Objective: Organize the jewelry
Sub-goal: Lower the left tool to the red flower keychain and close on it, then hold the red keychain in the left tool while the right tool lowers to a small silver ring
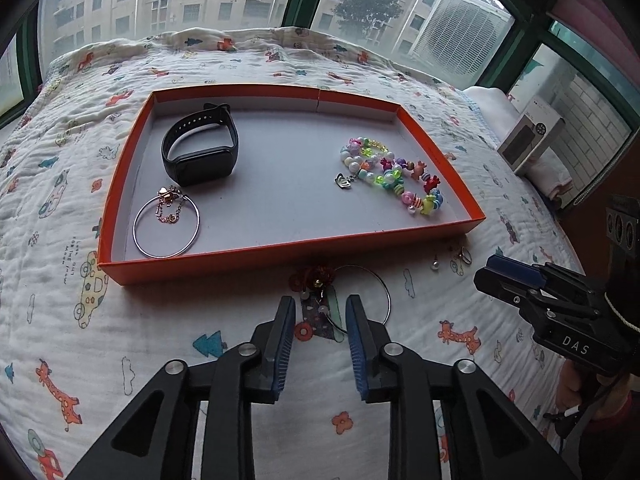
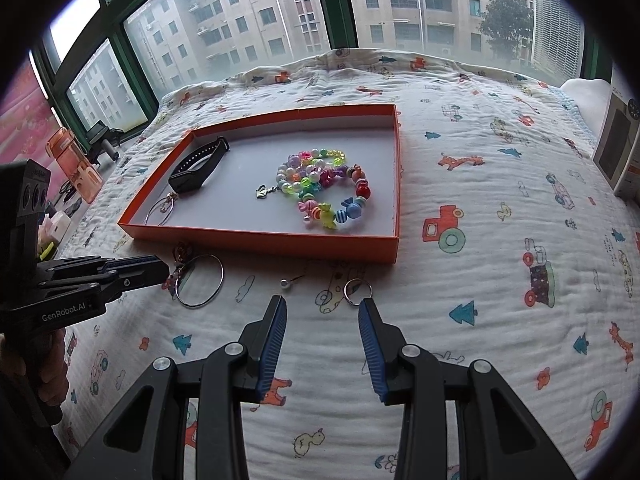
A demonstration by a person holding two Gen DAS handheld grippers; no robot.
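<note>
Between the near wall of the shallow orange cardboard tray [image 1: 288,254] and the left gripper [image 1: 320,308], the thin silver wire bangle with a red beaded charm [image 1: 360,292] lies flat on the printed white quilt [image 1: 160,320]. The bangle appears light and stiff; the wire is thin, smooth and likely to slip between flat pads. Recommended hold: across the wire beside the charm, where the beads add bulk. The quilt is soft, so pads pressing down may catch fabric. The left gripper stands with its jaws apart, nothing clamped, its tips over the bangle's charm end.

To the right on the quilt lie a small pearl stud earring [image 2: 285,283] and a small silver ring [image 2: 357,291], both tiny and easily lost in folds. The right gripper [image 2: 322,308] hangs near the ring, jaws apart and empty.

Inside the tray rest a black smartwatch [image 1: 200,148], a second silver bangle with a gold chain [image 1: 166,220] and a multicoloured beaded bracelet [image 1: 392,176].

The left fingers hide part of the bangle's near arc. Whether the pads touch it cannot be told.
</note>
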